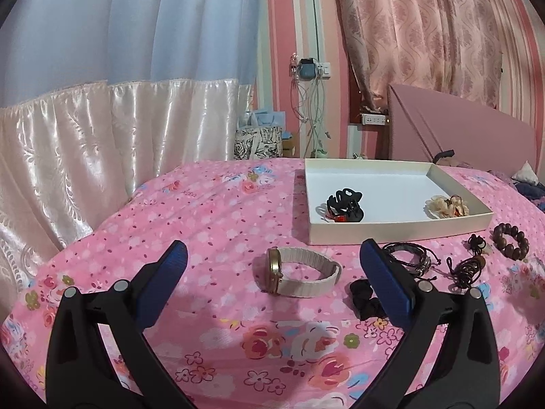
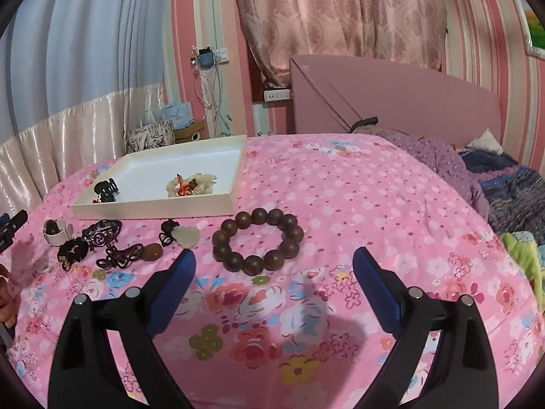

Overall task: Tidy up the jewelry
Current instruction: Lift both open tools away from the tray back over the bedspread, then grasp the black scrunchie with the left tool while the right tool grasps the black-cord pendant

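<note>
- A pink floral bedspread (image 1: 211,211) carries a spread of jewelry, with a shallow white tray (image 1: 391,233) set toward the far side of the bed.
- The left gripper (image 1: 274,255) hangs above the spread with its blue-padded jaws wide apart and nothing between them; a wristwatch (image 1: 296,272) with a gold-toned case and a pale band lies on its side just beyond the tips, roughly centred in the gap.
- The right gripper (image 2: 274,262) is likewise spread wide and holding nothing, and a bracelet of large dark wooden beads (image 2: 258,240) lies flat on the cover just ahead of its tips.
- Inside the tray, a black hair claw (image 1: 344,204) sits near the front wall with a small red item beside it, and a cream flower-shaped piece (image 1: 446,207) rests in the front right corner.
- To the right of the watch, a black scrunchie (image 1: 366,298) lies partly behind the left gripper's right finger.
- Beyond it sits a dark braided cord bracelet (image 1: 412,255) with a silver charm.
- Farther right, a dark knotted cord necklace (image 2: 117,255) with a brown bead lies close to a pale heart-shaped pendant (image 2: 185,237), all in front of the tray.
- In the right wrist view, part of a hand (image 2: 6,301) shows at the left edge of the frame.
- Behind the bed stand a pink headboard (image 2: 408,109), patterned pink curtains (image 2: 340,17) and a striped wall.
</note>
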Demonstrator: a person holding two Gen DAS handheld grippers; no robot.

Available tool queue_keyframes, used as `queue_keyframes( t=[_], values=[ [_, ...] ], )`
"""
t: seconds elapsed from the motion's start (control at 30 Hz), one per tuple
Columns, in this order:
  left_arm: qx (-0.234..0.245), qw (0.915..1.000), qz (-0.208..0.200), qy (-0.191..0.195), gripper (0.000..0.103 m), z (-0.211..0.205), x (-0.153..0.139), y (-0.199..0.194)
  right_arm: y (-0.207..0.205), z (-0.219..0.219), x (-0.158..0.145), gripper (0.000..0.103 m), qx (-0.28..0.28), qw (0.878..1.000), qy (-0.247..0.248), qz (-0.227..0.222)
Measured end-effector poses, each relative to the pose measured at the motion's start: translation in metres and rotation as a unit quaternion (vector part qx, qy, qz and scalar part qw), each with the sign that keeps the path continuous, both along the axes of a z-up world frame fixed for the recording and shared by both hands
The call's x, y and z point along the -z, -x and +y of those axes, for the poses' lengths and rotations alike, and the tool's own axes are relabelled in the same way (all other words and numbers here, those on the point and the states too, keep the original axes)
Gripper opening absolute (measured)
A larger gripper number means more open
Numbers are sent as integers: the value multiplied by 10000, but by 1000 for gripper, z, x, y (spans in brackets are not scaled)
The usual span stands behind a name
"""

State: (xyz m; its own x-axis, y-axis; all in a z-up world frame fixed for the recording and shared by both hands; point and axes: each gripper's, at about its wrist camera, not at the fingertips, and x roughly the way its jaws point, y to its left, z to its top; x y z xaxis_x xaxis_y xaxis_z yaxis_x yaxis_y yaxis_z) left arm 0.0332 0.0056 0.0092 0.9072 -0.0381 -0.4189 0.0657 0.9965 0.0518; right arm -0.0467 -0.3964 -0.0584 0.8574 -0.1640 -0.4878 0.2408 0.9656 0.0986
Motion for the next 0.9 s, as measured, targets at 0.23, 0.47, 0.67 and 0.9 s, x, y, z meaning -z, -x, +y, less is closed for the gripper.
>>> queue_keyframes(
  t=[0.23,0.47,0.67,0.9],
  values=[
    [118,9995,280,-41,100,-9,3,-5,-1,-15,4,93,-82,9988,-488,-18],
    [812,9942,478,-524,100,-46,11,-1,-8,-23,11,93,25,9970,-757,181],
    [1448,9803,1190,-626,95,-77,26,-8,-20,5,12,93,-152,9984,-302,453],
    [1532,9667,2009,-404,71,-94,46,-33,-43,40,16,93,-491,9958,-24,768]
  ],
)
